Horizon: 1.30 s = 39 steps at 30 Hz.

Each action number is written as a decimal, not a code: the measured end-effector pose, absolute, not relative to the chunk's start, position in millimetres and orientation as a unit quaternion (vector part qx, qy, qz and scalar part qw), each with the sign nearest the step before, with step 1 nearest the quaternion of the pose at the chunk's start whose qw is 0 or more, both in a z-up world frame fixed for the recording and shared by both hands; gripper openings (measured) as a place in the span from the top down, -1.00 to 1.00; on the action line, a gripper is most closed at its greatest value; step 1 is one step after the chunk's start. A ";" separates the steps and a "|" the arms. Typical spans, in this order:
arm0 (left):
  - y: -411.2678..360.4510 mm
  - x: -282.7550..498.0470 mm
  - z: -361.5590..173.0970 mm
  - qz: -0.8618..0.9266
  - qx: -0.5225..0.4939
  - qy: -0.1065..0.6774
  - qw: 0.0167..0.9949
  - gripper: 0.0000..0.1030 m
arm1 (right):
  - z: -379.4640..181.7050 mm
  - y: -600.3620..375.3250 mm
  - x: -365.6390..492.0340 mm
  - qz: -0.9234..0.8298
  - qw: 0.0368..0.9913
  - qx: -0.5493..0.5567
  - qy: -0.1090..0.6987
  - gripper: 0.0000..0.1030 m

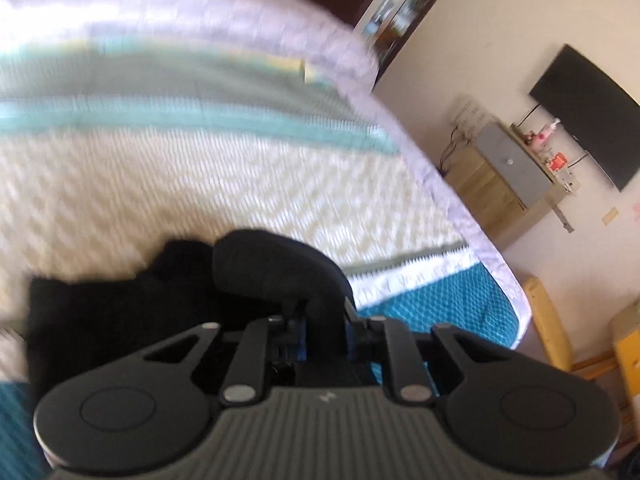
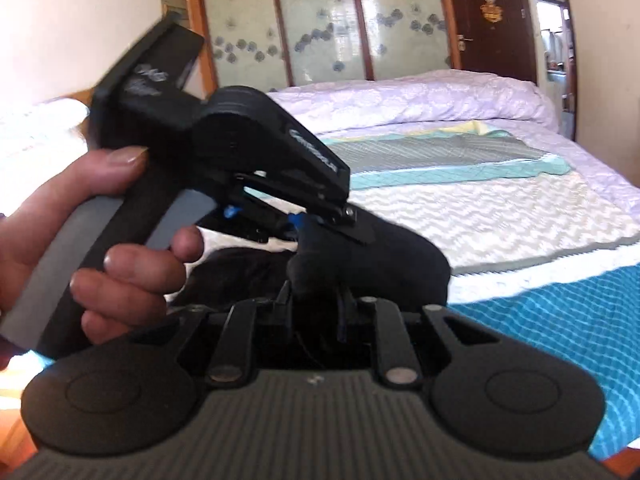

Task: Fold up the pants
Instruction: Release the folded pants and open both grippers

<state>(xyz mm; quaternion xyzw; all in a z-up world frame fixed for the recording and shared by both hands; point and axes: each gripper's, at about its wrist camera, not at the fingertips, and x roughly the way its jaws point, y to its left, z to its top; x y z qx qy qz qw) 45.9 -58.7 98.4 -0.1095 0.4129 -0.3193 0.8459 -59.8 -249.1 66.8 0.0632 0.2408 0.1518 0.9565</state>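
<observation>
Two black two-finger grippers meet over a bed covered by a quilted spread banded in white zigzag, grey, mint and teal, and both bite into the same black fabric pants.

Seen from the left wrist camera, the left gripper has its fingers drawn together on a fold of the dark cloth, which bunches over the fingertips and hangs away to the left, above the white and teal bands. Much of this view is smeared by motion blur. It alone takes in the room's side wall: a dark flat screen mounted there, and a light wooden cabinet with small clutter on top.

From the right wrist camera, the right gripper is likewise clamped on a raised hump of the pants, its fingers mostly buried in the cloth. Only this view shows the person's hand wrapped around the grey-and-black handle of the left gripper, which reaches in from the left so that its tip touches the same bunch just beside the right gripper's fingers. Behind lie a rolled pale lilac duvet, a wardrobe with frosted floral panels and a dark wooden door.
</observation>
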 end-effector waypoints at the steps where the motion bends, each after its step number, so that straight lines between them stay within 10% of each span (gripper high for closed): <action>1: -48.0 43.1 106.0 -0.315 -0.106 0.398 0.855 0.72 | 71.5 -239.9 -57.7 0.165 0.956 0.057 0.235 0.57; 9: 57.7 38.2 70.8 -0.185 -0.139 0.431 0.872 0.67 | 63.9 -152.4 -35.8 0.278 0.925 0.015 0.257 0.51; 14: 78.1 33.3 16.9 -0.148 -0.162 0.479 0.850 0.23 | 23.0 -131.0 -27.8 0.299 0.892 -0.034 0.337 0.29; 39: 115.6 -19.3 21.6 -0.176 -0.214 0.442 0.853 -0.48 | 27.2 -272.2 -57.9 0.223 0.854 0.247 0.399 0.18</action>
